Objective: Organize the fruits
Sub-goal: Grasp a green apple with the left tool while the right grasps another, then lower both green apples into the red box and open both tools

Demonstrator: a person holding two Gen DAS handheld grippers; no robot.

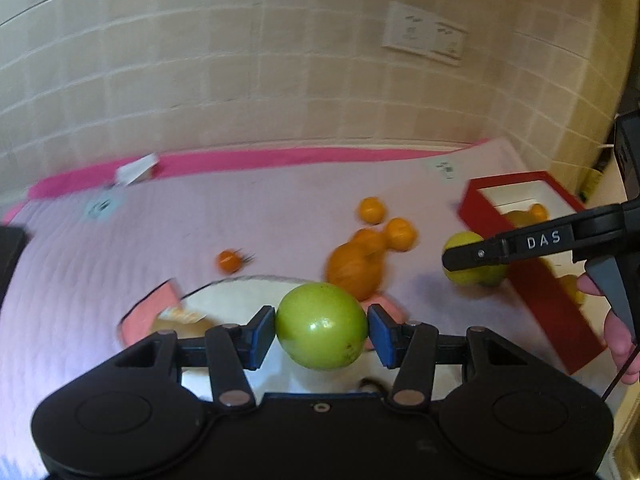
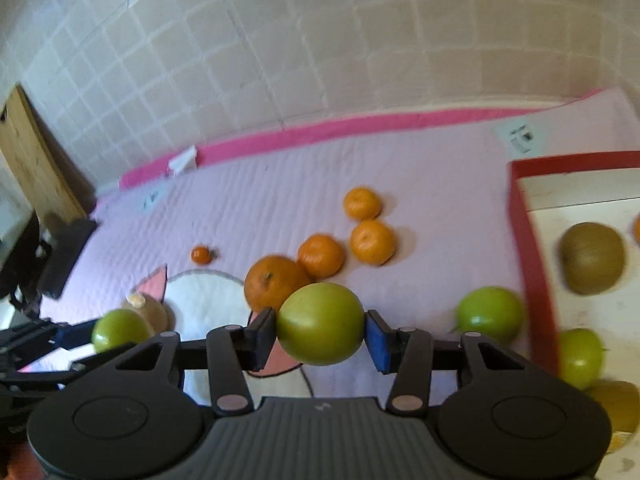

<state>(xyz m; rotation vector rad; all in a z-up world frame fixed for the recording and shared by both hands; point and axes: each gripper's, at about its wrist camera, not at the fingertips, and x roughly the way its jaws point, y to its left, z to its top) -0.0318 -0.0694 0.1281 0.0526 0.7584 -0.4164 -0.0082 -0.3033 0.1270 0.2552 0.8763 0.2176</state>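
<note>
Each claw — left claw [image 1: 321, 330], right claw [image 2: 320, 330] — grips a green fruit [image 1: 321, 327] above the pink mat [image 1: 200, 232]. Loose oranges [image 2: 320, 254] lie between them and the red box [image 2: 532, 264] holding a kiwi [image 2: 592, 258], long axis roughly level.

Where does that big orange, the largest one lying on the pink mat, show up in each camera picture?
Left wrist view: big orange, centre, just behind the held green fruit.
Right wrist view: big orange, centre-left, behind that gripper's green fruit.
Shared landmark: red box at right.
</note>
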